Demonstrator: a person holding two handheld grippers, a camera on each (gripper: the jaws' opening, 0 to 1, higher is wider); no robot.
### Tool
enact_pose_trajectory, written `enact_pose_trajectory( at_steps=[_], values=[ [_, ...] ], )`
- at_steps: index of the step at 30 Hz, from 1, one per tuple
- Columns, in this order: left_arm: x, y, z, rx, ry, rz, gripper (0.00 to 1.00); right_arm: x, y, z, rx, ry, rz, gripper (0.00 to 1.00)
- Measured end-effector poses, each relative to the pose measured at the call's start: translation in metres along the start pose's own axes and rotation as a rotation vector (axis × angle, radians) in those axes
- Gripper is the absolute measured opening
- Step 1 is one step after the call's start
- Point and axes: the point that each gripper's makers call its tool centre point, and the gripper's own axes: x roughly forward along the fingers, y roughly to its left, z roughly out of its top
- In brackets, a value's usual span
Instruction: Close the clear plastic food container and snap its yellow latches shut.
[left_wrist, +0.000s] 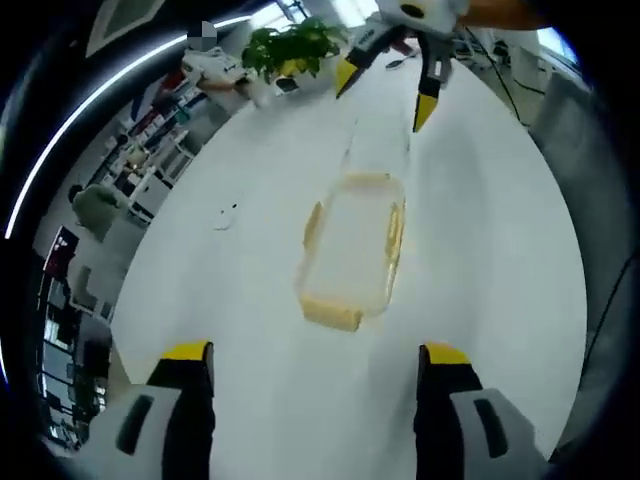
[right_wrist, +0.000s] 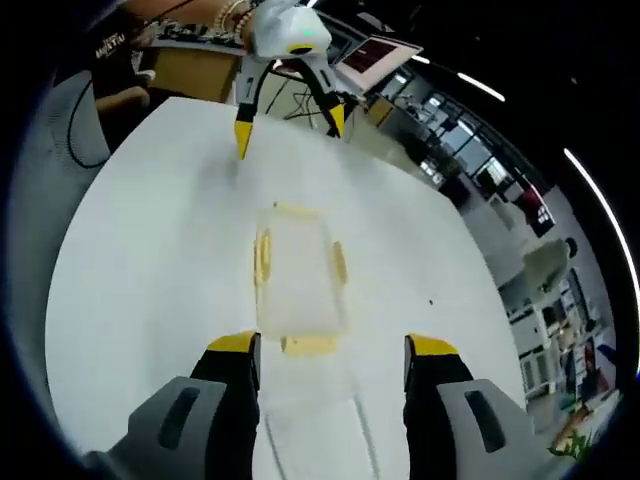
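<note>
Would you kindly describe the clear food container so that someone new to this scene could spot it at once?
On the large white table, look midway between the two open grippers, the left gripper and the right gripper, which face each other from opposite ends. There lies the food container, a see-through rectangular box with rounded corners. Its yellow latches along the edges set it apart on the plain white surface.

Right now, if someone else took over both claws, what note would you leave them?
Left claw: open, empty, above the table, facing the container.
Right claw: open, empty, close to the container's near yellow latch.
The container sits mid-table between the two claws. Its lid seems to be on, though I cannot tell if it is pressed down. Latches at the sides and ends look unsnapped.
Left to do: press the lid down, then snap every latch shut.
</note>
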Motion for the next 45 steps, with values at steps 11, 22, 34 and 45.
enact_pose_trajectory(
  at_steps=[11,22,34,45],
  values=[
    [0.052,-0.005,-0.008,-0.01,0.023,-0.238,0.7,0.045,0.006,-0.027,0.056,0.104,0.225,0.48],
    [0.077,-0.019,-0.004,0.02,0.037,-0.349,0.62,0.072,0.018,-0.037,0.09,0.172,0.38,0.47],
    [0.085,-0.032,-0.007,-0.007,0.041,-0.461,0.56,0.078,0.027,-0.041,0.083,0.227,0.467,0.4],
    [0.084,-0.034,-0.006,0.066,0.047,-0.483,0.43,0.076,0.032,-0.042,0.113,0.248,0.499,0.38]
  ],
)
